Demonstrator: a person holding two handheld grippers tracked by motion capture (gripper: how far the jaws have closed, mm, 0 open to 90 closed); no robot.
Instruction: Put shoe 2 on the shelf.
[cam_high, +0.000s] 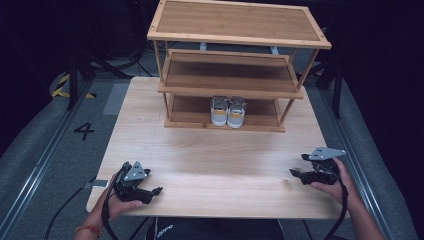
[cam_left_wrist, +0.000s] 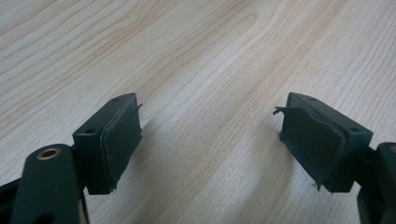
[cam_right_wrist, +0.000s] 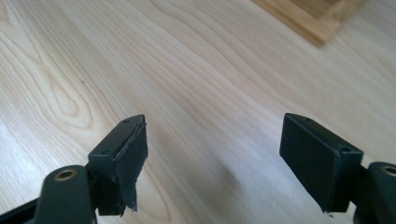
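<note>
A three-tier wooden shoe rack (cam_high: 235, 70) stands at the far side of the light wooden table (cam_high: 215, 160). On its bottom shelf sits a pair of grey and white shoes (cam_high: 228, 111) with yellow patches. My left gripper (cam_high: 159, 190) rests low over the table's near left corner, held in a hand, jaws wide apart and empty (cam_left_wrist: 210, 140). My right gripper (cam_high: 294, 172) hovers near the table's right edge, pointing left, jaws open with bare wood between them (cam_right_wrist: 215, 154).
The rack's base corner (cam_right_wrist: 317, 18) shows at the top right of the right gripper view. Metal rails and grey floor with a painted 4 (cam_high: 84, 131) flank the table. Cables trail from both grippers off the near edge.
</note>
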